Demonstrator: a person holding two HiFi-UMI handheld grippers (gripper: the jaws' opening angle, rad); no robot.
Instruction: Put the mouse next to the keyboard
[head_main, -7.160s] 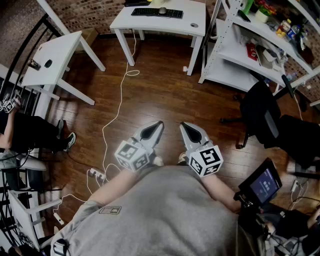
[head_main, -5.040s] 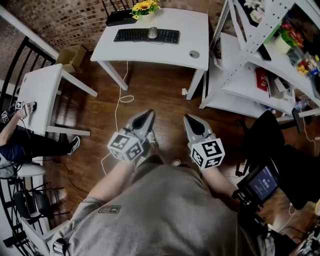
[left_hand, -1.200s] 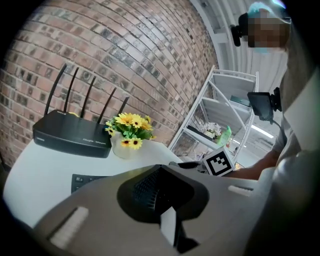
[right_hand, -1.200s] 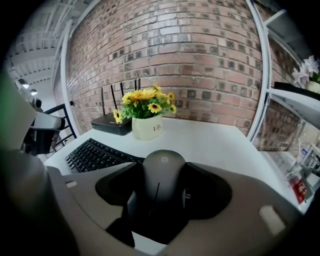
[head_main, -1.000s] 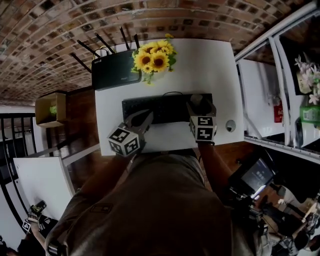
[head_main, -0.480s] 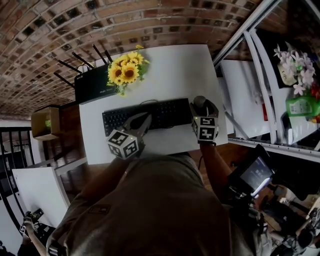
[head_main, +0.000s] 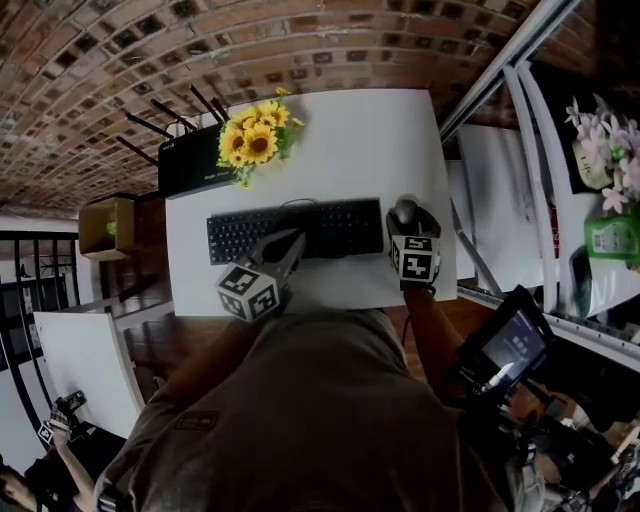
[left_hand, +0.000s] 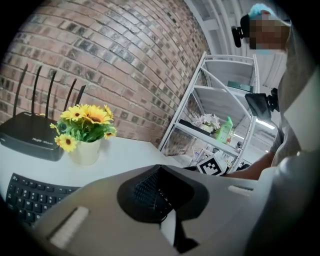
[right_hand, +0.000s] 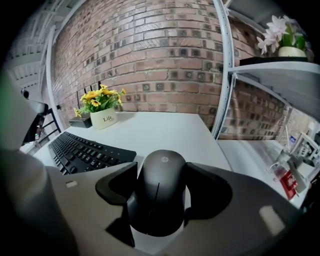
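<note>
Both jaws of my right gripper (right_hand: 161, 176) squeeze the mouse (right_hand: 159, 200) to park it right of the keyboard (right_hand: 85, 150). Left gripper (head_main: 293, 240) is closed up, empty.

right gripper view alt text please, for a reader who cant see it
A black mouse is clamped between the fingers of the right gripper, over a white desk just right of a black keyboard. Behind stand a pot of sunflowers, a brick wall and white metal shelving.

Room behind the keyboard
We are finding bare table (head_main: 375, 135) at one o'clock of the keyboard (head_main: 330, 224); sunflowers (head_main: 254, 140) and router (head_main: 193, 162) are crowding eleven.
</note>
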